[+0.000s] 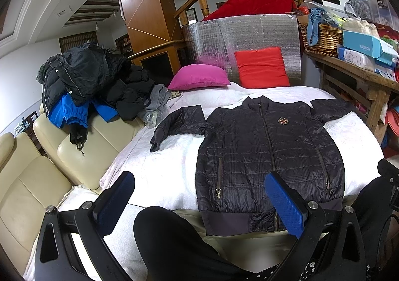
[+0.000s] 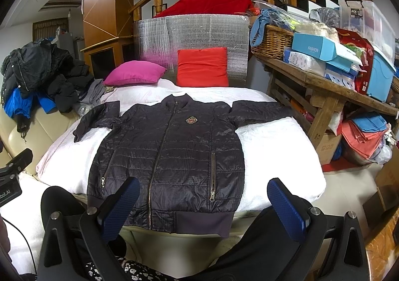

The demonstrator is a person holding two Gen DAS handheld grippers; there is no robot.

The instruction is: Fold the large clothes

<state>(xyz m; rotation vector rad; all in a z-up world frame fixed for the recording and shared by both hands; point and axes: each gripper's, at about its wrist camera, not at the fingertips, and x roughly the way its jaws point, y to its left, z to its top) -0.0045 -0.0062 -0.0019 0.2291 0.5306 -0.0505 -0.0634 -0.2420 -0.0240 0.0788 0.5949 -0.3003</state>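
A dark quilted zip jacket (image 1: 269, 156) lies flat, front up, on the white bed cover (image 1: 154, 168), sleeves spread to both sides, hem toward me. It also shows in the right wrist view (image 2: 169, 156). My left gripper (image 1: 199, 196) is open and empty, held back from the bed near the hem's left side, above my dark-trousered knee. My right gripper (image 2: 202, 201) is open and empty, held just before the hem, with its left finger (image 2: 122, 203) over the jacket's lower part in the picture.
A pile of dark and blue jackets (image 1: 84, 86) sits on the cream sofa (image 1: 37, 181) at left. A pink cushion (image 1: 199, 77) and a red cushion (image 1: 261, 67) lie at the bed's far end. A cluttered wooden table (image 2: 321, 86) stands at right.
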